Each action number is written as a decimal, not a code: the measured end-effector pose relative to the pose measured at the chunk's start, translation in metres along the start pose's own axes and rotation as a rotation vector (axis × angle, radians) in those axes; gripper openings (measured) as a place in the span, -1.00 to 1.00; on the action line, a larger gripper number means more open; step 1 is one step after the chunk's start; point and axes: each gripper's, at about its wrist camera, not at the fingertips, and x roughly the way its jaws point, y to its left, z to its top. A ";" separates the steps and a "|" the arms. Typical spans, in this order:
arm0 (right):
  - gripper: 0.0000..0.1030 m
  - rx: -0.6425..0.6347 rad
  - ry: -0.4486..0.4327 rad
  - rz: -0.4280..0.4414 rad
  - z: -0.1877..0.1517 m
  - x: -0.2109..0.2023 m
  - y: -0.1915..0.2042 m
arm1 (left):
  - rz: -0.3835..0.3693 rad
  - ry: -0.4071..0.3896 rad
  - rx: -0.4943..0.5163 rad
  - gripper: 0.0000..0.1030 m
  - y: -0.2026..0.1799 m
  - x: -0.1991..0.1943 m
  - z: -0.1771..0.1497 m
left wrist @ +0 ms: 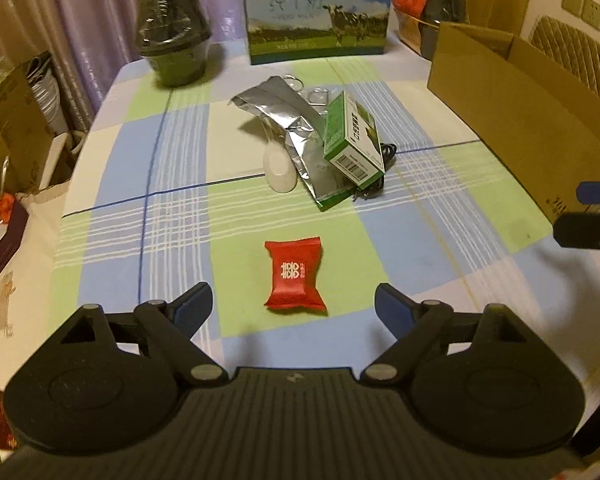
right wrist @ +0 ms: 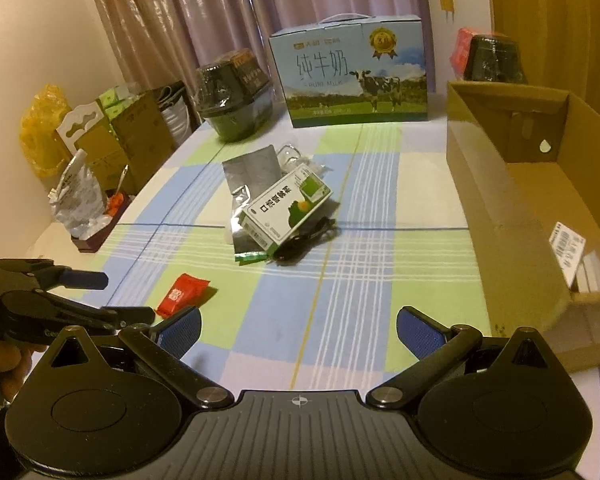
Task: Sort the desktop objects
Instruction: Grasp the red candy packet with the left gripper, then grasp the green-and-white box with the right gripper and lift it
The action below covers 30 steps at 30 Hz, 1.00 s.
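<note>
A curtained room, and in front of me a table under a checked cloth [left wrist: 172,184] of green, blue and cream. I take the red candy packet [left wrist: 295,277] as my landmark. It lies flat on a green square, alone. Beyond it sits the pile: a silver foil pouch [left wrist: 278,110], a green-and-white carton [left wrist: 350,140] leaning on it, a black cable [right wrist: 304,236] under the carton. Behind the pile stands a milk gift box [right wrist: 352,72]. To the right of the packet, across bare cloth, is the open cardboard box [right wrist: 540,208], my guess for the sorting bin.

My left gripper [left wrist: 294,308] has its jaws released, straddling the packet's near end without touching it. My right gripper [right wrist: 298,332] is spread wide over empty cloth, holding nothing.

I judge this the approach to the first pick. Next I need to lower the left jaws around the packet, then squeeze gently, since the wrapper looks soft
</note>
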 end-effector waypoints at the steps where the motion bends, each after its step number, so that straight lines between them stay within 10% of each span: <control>1: 0.96 0.004 0.003 -0.003 0.001 0.004 -0.001 | -0.003 0.002 0.014 0.65 0.000 0.005 0.001; 17: 0.96 0.032 0.060 -0.036 0.005 0.068 -0.007 | -0.007 0.031 0.087 0.10 0.002 0.072 0.000; 23: 0.96 0.061 0.057 -0.010 0.017 0.084 -0.003 | -0.040 0.031 0.032 -0.49 0.010 0.078 0.002; 30: 0.96 0.102 0.027 0.011 0.038 0.105 0.003 | -0.042 -0.013 -0.045 -0.52 0.024 0.078 0.014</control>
